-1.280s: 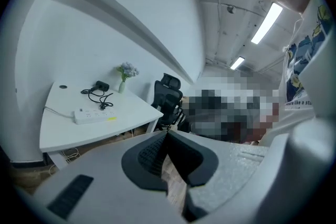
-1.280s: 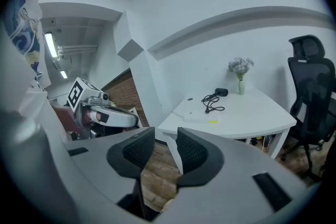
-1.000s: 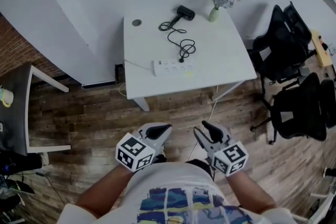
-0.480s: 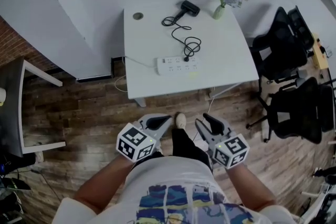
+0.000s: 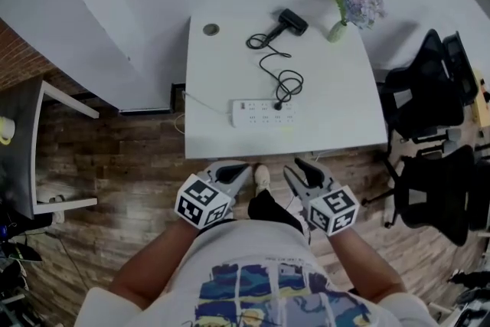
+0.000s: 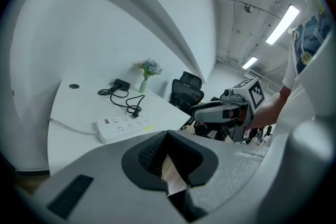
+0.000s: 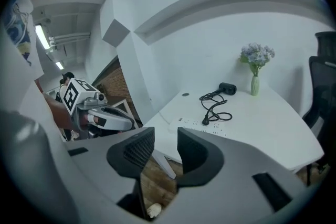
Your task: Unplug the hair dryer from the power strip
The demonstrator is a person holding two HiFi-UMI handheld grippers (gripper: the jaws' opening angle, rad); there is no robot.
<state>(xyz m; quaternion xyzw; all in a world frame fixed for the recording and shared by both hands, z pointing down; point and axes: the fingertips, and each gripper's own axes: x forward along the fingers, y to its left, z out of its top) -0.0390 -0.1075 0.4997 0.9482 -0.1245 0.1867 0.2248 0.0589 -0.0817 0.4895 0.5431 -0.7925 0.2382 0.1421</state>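
Note:
On a white table (image 5: 337, 111) lies a white power strip (image 5: 264, 112) (image 6: 123, 127) (image 7: 202, 126). A black plug (image 5: 278, 106) sits in it. Its coiled black cord (image 5: 287, 80) runs back to a black hair dryer (image 5: 292, 21) (image 6: 122, 84) (image 7: 228, 88) near the far edge. Both grippers hang over the wooden floor, short of the table's near edge and touching nothing. My left gripper (image 5: 233, 172) (image 6: 167, 136) has its pads meeting at the tips, with nothing in it. My right gripper (image 5: 302, 174) (image 7: 165, 147) stands open and empty.
A vase of flowers (image 5: 338, 28) stands at the table's far right corner, and a round cable hole (image 5: 211, 30) is at the far left. Black office chairs (image 5: 429, 99) crowd the right side. A grey side table (image 5: 31, 142) stands at the left. The strip's white cable (image 5: 205, 102) runs off the left edge.
The person has stepped towards the table, which now lies closer in the head view. Both grippers came forward with the body. A foot has appeared between them.

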